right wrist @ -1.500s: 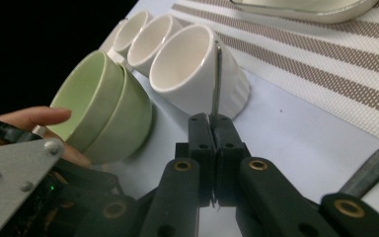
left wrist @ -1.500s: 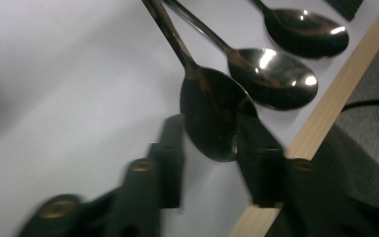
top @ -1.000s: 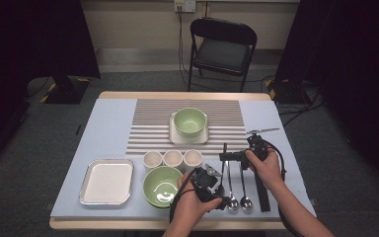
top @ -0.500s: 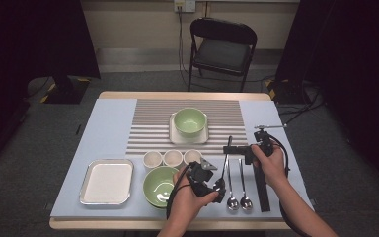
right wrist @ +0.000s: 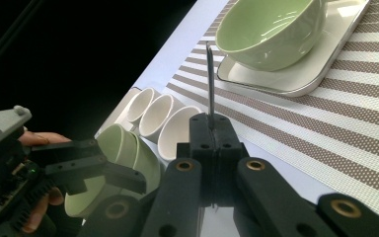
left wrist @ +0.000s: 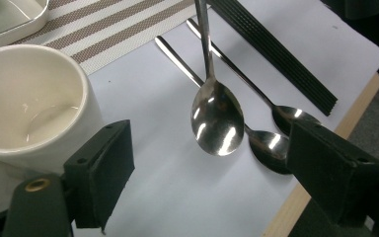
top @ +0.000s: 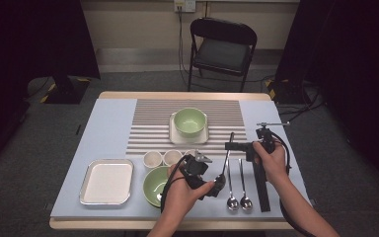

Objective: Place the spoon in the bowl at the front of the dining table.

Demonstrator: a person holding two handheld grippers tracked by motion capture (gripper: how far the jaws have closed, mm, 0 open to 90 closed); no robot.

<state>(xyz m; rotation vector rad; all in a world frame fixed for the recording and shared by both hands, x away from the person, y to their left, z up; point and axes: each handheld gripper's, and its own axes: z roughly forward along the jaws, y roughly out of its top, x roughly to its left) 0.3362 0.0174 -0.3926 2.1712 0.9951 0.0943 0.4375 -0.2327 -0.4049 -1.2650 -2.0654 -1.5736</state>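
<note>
Pinching the spoon (left wrist: 216,118) by its thin handle, right hand-held gripper (right wrist: 210,129) clamps tight; left hand-held gripper (left wrist: 212,173) gapes wide. Steel spoon: stiff, light, probably slippery.

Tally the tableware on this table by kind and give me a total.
Green bowls: 2
Small white cups: 3
Spoons: 3 (one lifted, two lying)
White square plate: 1
Metal tray: 1
Chopstick set: 1
Total: 11
</note>
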